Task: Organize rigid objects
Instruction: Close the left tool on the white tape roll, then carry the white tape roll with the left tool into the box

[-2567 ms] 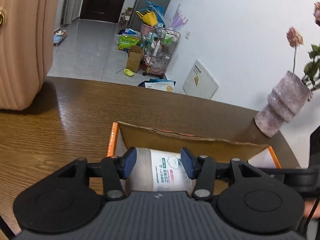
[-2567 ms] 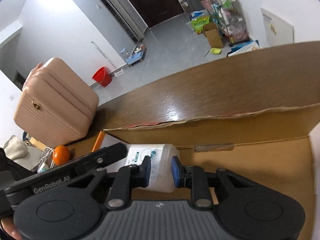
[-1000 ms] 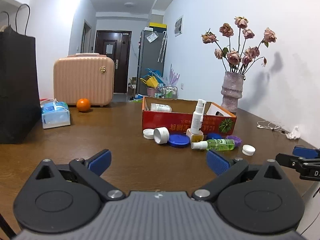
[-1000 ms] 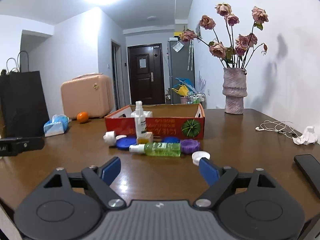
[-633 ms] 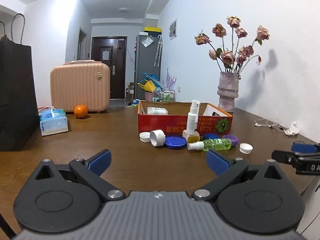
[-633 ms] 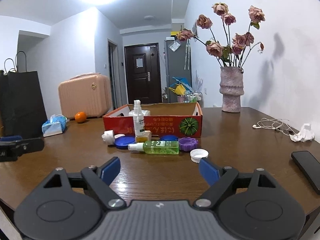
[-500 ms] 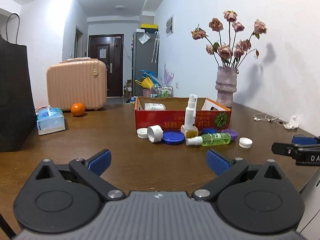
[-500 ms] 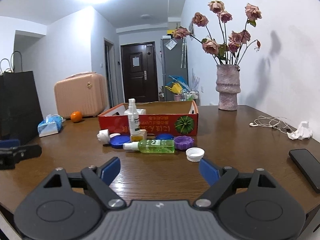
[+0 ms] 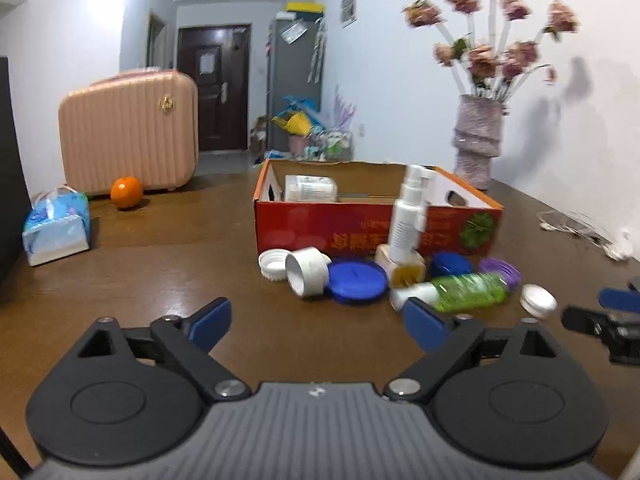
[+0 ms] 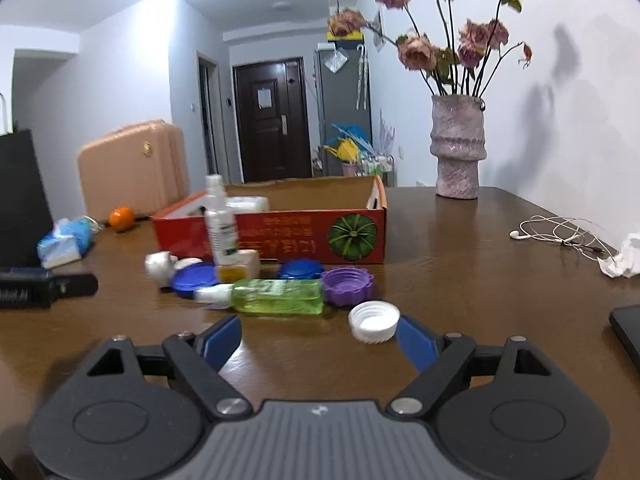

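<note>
A red cardboard box (image 9: 320, 224) (image 10: 288, 240) stands on the brown table with a white jar (image 9: 310, 188) lying inside. In front of it are a white spray bottle (image 9: 408, 216) (image 10: 220, 220) upright on a small yellow box, a green bottle (image 9: 468, 292) (image 10: 276, 296) on its side, blue lids (image 9: 356, 280), a purple cap (image 10: 347, 285) and white caps (image 9: 306, 276) (image 10: 374, 322). My left gripper (image 9: 316, 320) is open and empty, short of the white caps. My right gripper (image 10: 318, 340) is open and empty, just short of the green bottle and white cap.
A pink suitcase (image 9: 128, 132), an orange (image 9: 127, 193) and a blue tissue pack (image 9: 56, 228) sit at the left. A vase of dried roses (image 10: 458, 148) stands behind the box. Earphones (image 10: 556, 232), crumpled tissue (image 10: 628, 256) and a phone (image 10: 626, 332) lie at the right.
Both grippers let go of the white jar in the box and pulled back. Since then both have moved forward toward the items in front of the box, still open.
</note>
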`<state>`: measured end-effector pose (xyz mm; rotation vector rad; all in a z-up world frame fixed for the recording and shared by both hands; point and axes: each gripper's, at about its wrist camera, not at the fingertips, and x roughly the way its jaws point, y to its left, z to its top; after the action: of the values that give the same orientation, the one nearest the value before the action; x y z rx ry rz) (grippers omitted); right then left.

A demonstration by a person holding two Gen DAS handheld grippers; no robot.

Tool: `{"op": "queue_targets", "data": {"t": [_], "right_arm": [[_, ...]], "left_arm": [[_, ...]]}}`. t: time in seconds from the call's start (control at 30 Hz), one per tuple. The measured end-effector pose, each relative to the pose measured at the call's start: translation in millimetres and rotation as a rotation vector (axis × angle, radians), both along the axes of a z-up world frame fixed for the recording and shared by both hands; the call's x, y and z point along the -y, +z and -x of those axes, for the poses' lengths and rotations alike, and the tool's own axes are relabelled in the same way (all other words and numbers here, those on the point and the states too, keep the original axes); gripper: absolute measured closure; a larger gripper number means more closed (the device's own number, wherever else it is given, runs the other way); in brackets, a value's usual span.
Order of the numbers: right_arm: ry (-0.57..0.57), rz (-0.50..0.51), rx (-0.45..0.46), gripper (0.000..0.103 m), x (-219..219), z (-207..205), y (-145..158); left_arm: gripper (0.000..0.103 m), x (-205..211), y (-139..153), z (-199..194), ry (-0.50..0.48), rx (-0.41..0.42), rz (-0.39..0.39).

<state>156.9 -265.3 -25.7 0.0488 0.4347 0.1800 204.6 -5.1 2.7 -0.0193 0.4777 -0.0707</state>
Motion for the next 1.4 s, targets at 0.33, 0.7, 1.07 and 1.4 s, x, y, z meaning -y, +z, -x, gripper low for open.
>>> {"op": "queue_targets", "data": {"t": [0.33, 0.7, 1.07, 1.4], "right_arm": [[-0.044, 0.084, -0.127, 0.044, 17, -81, -18], [0.004, 0.054, -0.175, 0.063, 19, -103, -26], [0.079, 0.018, -0.098, 0.063, 13, -37, 2], [0.122, -0.004, -0.048, 0.063, 6, 24, 16]], "left_arm": [[0.036, 2, -18, -113, 0.027, -0.095, 0.008], [0.079, 4, -24, -119, 0.026, -0.143, 0.002], [0.079, 7, 10, 2, -0.010, -0.067, 0.023], [0.079, 11, 34, 61, -0.037, -0.003, 0.051]]}}
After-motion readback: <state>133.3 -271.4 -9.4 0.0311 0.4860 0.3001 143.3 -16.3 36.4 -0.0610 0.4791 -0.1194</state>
